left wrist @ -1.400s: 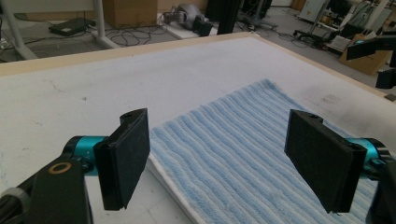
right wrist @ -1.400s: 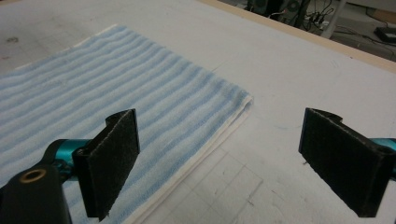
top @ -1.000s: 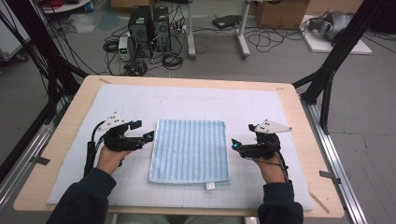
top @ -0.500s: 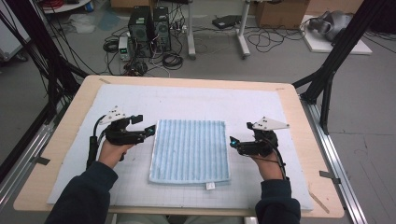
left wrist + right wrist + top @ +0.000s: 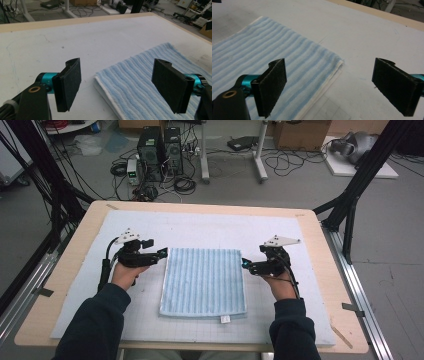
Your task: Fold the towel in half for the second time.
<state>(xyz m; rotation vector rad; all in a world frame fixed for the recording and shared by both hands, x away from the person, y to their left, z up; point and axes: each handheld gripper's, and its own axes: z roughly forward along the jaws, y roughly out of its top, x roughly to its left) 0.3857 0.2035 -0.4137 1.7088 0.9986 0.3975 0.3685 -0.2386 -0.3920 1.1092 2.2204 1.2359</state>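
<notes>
The folded blue towel (image 5: 204, 281) lies flat mid-counter between my grippers. My left gripper (image 5: 161, 254) and right gripper (image 5: 246, 264) each straddle a far corner, jaws wide open, holding nothing.

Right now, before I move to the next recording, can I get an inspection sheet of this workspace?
Surface: wooden table covered by a white mat; faint marks on the mat.
Job's things: folded blue striped towel lying flat mid-table, small white tag at its near edge.
Clutter: nothing seen on the mat.
Grippers: left gripper at the towel's far left corner, fingers open; right gripper at the far right corner, fingers open; neither is touching the towel.
Cables: one trails from each gripper along the forearm.
Surroundings: black frame posts, computer towers and loose floor cables behind the table.
</notes>
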